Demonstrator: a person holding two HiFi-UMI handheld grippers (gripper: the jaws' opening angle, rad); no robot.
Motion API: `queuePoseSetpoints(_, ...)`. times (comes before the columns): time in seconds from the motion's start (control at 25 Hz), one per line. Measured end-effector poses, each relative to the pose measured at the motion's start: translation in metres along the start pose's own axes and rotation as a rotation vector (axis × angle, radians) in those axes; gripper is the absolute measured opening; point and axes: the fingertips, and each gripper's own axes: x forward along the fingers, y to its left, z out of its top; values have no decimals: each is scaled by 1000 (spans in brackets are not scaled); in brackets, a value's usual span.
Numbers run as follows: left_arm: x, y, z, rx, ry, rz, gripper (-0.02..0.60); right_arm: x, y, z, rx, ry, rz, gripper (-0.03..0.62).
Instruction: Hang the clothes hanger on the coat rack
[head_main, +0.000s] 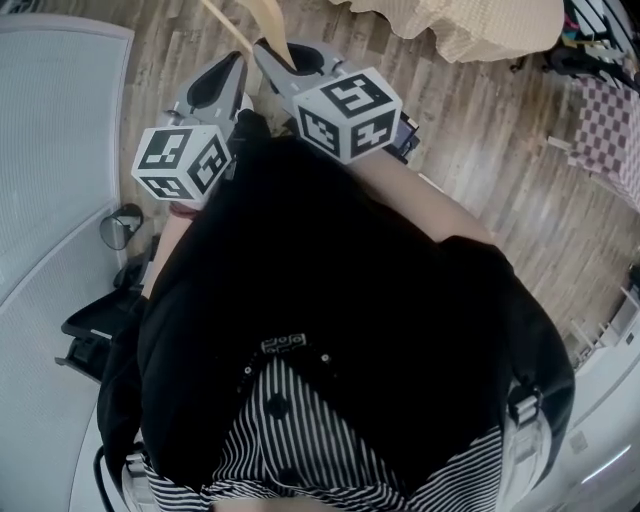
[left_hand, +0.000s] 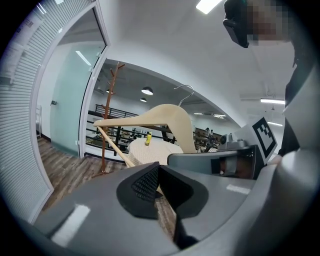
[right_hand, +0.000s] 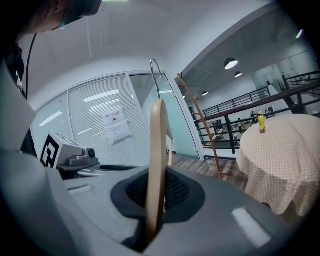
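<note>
The pale wooden clothes hanger (left_hand: 165, 117) with a metal hook (left_hand: 186, 93) is held up in front of me. My right gripper (right_hand: 155, 200) is shut on one of its broad arms, which I see edge-on (right_hand: 157, 150). My left gripper (left_hand: 159, 182) stands beside it, its pads closed on the hanger's thin lower bar (left_hand: 114, 146). In the head view both grippers, left (head_main: 238, 62) and right (head_main: 270, 52), point away from my chest with the hanger (head_main: 266, 20) rising out of frame. The reddish-brown coat rack (left_hand: 106, 115) (right_hand: 200, 120) stands well ahead by a glass wall.
A round table under a cream cloth (right_hand: 280, 155) (left_hand: 150, 152) with a yellow bottle (right_hand: 260, 122) stands near the rack. A glass partition with blinds (right_hand: 100, 125) runs on the left. A black chair base (head_main: 95, 330) and a checkered cloth (head_main: 605, 120) lie at the floor's sides.
</note>
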Motion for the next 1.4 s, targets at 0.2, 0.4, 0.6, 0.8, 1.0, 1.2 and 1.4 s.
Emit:
queuePoseSetpoints(0.2,16,3,15,28,-15,-47,-9,4,-15,12,6,-7,-41,17)
queuePoseSetpoints(0.4,45,12,31,22,-42,-115,-9,14,-41,28,-2,-29,-103,17)
queuePoseSetpoints(0.6,73,18,36,44,-24,-191,-9,32,-62,29,18,-26,-136,17)
queuePoseSetpoints(0.8,92,57,55,62,-5,-202,-9,68,-77,53,26,-45,-163,17)
queuePoseSetpoints(1.0,99,117,80,43,-35,-182,-9,119,-77,71,16,-42,-183,17)
queuePoseSetpoints(1.2,112,163,98,16,-22,-177,-9,161,-75,81,31,-21,-180,17)
queuePoseSetpoints(1.4,120,209,103,31,18,-215,-9,212,-73,96,30,-26,-219,17)
